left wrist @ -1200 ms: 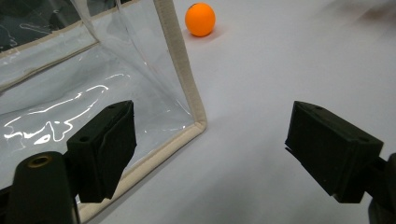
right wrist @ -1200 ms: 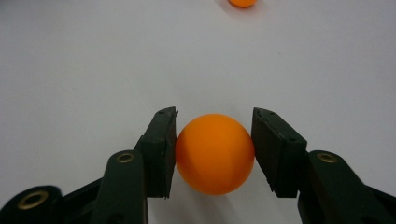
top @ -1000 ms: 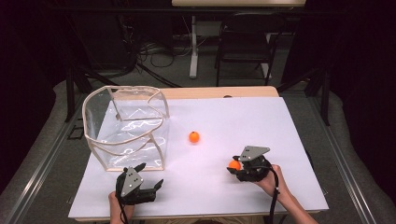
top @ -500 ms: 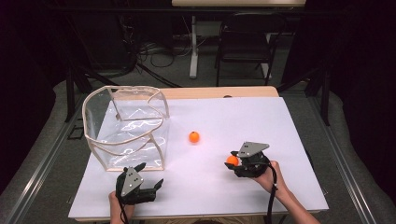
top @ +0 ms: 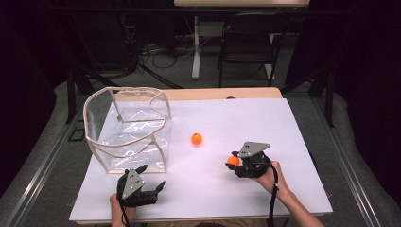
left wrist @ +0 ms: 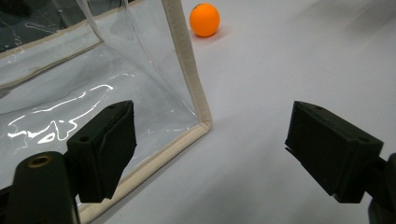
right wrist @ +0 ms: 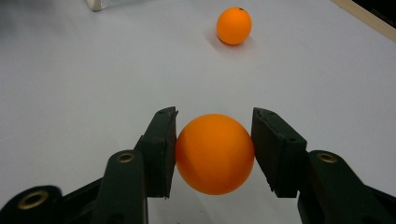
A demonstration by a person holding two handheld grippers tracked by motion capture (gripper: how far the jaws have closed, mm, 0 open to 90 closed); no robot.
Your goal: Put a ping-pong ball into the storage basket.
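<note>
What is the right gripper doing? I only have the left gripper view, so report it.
Observer: The right gripper is shut on an orange ball, with its fingers pressed on both sides.
Operator: Tell me where it sits relative to the bag.
Observer: In the high view it is to the right of the clear bag, well apart from it.
Operator: Check the bag's top.
Observer: It stands open at the top, and I see nothing inside.

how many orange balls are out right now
2: one ball is clamped in the right gripper, the other ball lies loose mid-table, right of the clear bag. No others visible.
</note>
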